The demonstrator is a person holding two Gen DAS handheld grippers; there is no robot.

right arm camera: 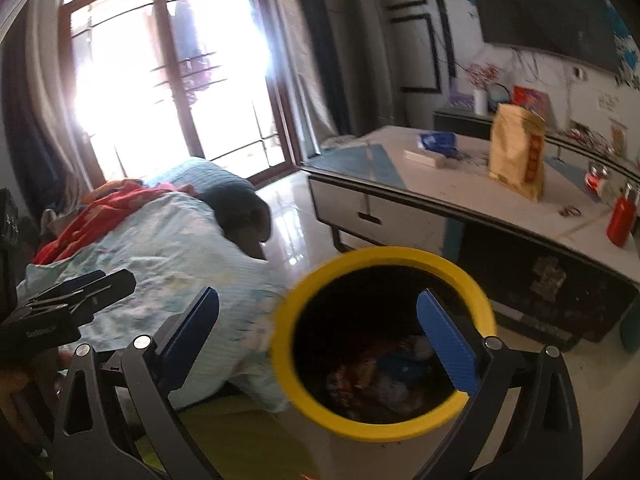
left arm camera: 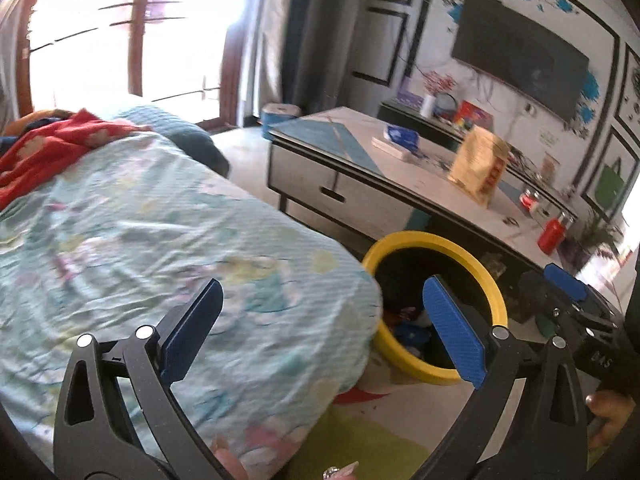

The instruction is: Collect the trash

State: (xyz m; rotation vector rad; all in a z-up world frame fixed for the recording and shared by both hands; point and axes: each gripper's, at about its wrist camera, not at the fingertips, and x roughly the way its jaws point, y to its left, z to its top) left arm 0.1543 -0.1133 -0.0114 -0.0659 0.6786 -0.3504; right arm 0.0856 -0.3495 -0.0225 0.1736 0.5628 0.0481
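Sunlit bedroom, quilted bed [left arm camera: 160, 216], low table [right arm camera: 460, 184], yellow-rimmed bin [right arm camera: 384, 340]; both claws wide open, empty.

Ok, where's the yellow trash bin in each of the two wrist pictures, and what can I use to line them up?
Left wrist: the yellow trash bin sits lower right of centre, partly hidden by the bed cover and by the right finger of the left claw.
Right wrist: the yellow trash bin sits low, right of centre, whole rim showing, between the fingers of the right claw.
Shared landmark: the tan paper bag on the low table.
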